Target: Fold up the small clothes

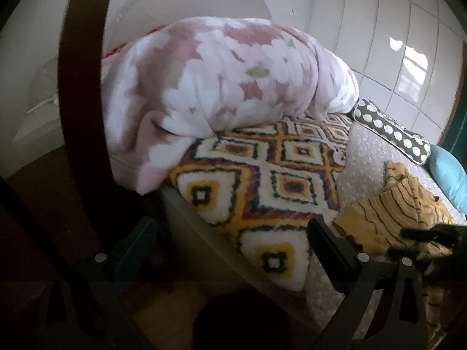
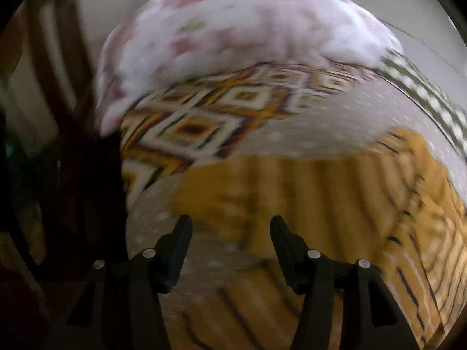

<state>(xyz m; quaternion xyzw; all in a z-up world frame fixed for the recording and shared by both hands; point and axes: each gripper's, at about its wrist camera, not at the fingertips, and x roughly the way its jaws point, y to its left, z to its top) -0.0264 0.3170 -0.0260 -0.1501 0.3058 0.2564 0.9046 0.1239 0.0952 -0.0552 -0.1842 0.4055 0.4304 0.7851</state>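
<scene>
A yellow garment with thin dark stripes (image 2: 321,198) lies rumpled on the white dotted bedspread (image 2: 306,134). My right gripper (image 2: 232,227) hangs just above the garment's near edge, open, with nothing pressed between its fingers; this view is blurred. In the left wrist view the same garment (image 1: 394,213) lies at the right, and the right gripper (image 1: 429,233) is a dark shape over it. My left gripper (image 1: 233,233) is open and holds nothing, over the bed's near edge beside the diamond-patterned blanket (image 1: 262,180).
A bulky pink floral blanket (image 1: 221,87) is heaped at the back of the bed. A spotted olive pillow (image 1: 391,131) and a teal cushion (image 1: 449,175) lie at the far right. A dark wooden post (image 1: 78,87) rises on the left. White tiled wall (image 1: 394,29) behind.
</scene>
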